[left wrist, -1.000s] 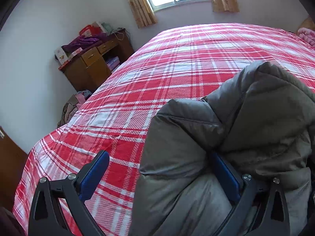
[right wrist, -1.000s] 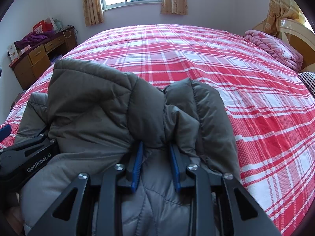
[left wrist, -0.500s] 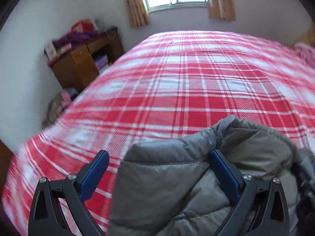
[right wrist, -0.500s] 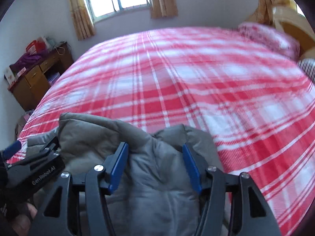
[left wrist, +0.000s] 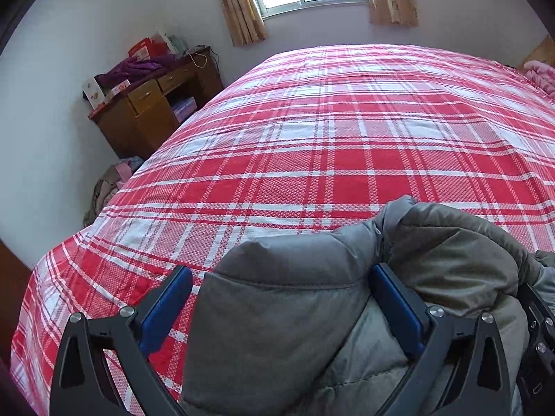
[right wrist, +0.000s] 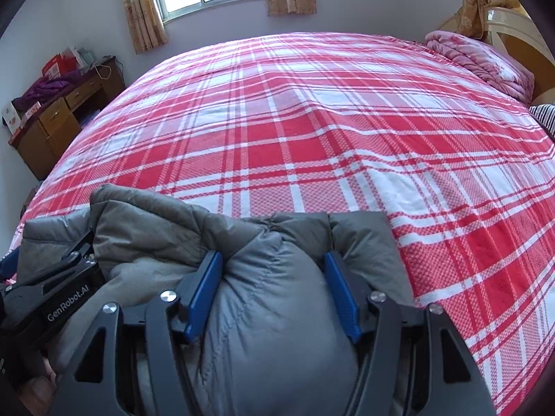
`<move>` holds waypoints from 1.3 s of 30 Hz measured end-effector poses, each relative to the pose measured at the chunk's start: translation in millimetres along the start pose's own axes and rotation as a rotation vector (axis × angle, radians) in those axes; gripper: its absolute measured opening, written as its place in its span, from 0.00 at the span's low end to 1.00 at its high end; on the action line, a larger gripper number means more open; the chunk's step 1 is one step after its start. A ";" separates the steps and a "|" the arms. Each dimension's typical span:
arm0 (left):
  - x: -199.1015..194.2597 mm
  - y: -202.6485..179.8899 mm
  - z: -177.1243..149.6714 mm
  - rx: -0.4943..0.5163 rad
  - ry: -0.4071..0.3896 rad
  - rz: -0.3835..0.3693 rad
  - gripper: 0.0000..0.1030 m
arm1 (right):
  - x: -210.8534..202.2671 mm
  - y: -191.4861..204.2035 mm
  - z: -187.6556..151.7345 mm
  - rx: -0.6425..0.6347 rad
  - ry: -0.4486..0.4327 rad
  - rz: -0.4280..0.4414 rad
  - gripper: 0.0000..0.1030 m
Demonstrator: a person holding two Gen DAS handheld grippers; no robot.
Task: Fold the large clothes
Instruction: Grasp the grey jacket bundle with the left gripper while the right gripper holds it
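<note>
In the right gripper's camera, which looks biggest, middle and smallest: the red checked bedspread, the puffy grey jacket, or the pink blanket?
1. Red checked bedspread, filling most of the view.
2. Puffy grey jacket, though nearness to the camera enlarges it.
3. Folded pink blanket, far away at the headboard.

The grey jacket [left wrist: 288, 312] runs off the lower edge in both views, its full shape unseen. It covers the bed [right wrist: 312, 131] beneath. Items on the dresser [left wrist: 149, 104] are too small to identify.
</note>
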State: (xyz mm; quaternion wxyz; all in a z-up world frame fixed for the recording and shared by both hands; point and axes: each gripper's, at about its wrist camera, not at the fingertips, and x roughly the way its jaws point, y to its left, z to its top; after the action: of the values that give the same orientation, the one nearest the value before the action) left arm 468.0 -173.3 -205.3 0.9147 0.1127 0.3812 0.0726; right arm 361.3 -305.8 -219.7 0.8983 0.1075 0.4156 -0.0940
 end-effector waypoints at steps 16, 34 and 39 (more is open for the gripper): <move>-76.5 84.5 -52.2 0.019 0.018 -0.249 0.99 | -79.8 -37.0 -21.7 0.049 -0.083 0.049 0.79; -71.0 79.4 -103.3 -0.009 0.025 -0.344 0.99 | -82.9 -48.6 -103.9 0.134 -0.050 0.302 0.59; -69.3 78.3 -105.2 -0.029 0.037 -0.409 0.96 | -80.5 -43.4 -106.4 0.116 -0.051 0.328 0.58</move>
State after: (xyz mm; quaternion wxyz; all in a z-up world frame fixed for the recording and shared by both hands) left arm 340.9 -97.2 -209.6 0.9048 0.0184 0.4117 -0.1070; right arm 221.6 -312.2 -230.0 0.9041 0.2232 0.3634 0.0271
